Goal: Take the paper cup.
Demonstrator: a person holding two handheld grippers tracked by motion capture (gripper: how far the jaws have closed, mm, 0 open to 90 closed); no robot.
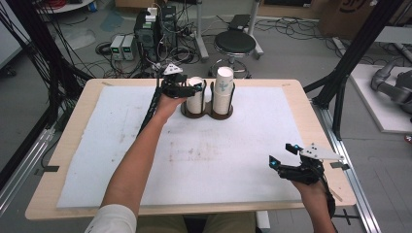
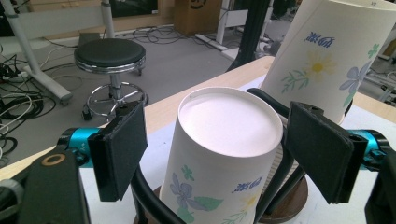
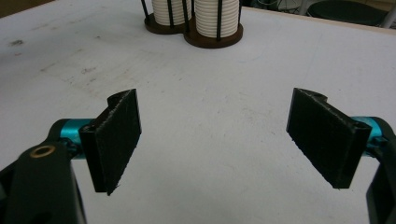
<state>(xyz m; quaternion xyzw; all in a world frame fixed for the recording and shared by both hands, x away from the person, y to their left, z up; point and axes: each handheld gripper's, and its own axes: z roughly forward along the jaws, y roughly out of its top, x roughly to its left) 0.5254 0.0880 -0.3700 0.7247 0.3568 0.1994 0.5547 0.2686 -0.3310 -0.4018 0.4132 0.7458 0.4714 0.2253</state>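
Two stacks of upside-down white paper cups with flower prints stand in a dark wire holder (image 1: 208, 114) at the back middle of the table. My left gripper (image 1: 196, 89) is open at the top of the left stack (image 1: 197, 101). In the left gripper view its pads (image 2: 122, 151) straddle that stack's top cup (image 2: 224, 154), the right pad nearly touching it. The right stack (image 1: 223, 92) rises just beyond, its top cup (image 2: 327, 56) close by. My right gripper (image 1: 282, 155) hovers open over the mat near the front right, with nothing between its jaws (image 3: 215, 144).
A white mat (image 1: 194, 155) covers most of the wooden table (image 1: 311, 126). In the right gripper view the holder (image 3: 194, 35) stands far ahead across bare mat. A black stool (image 1: 235, 43) and cabled equipment (image 1: 150, 29) sit on the floor behind the table.
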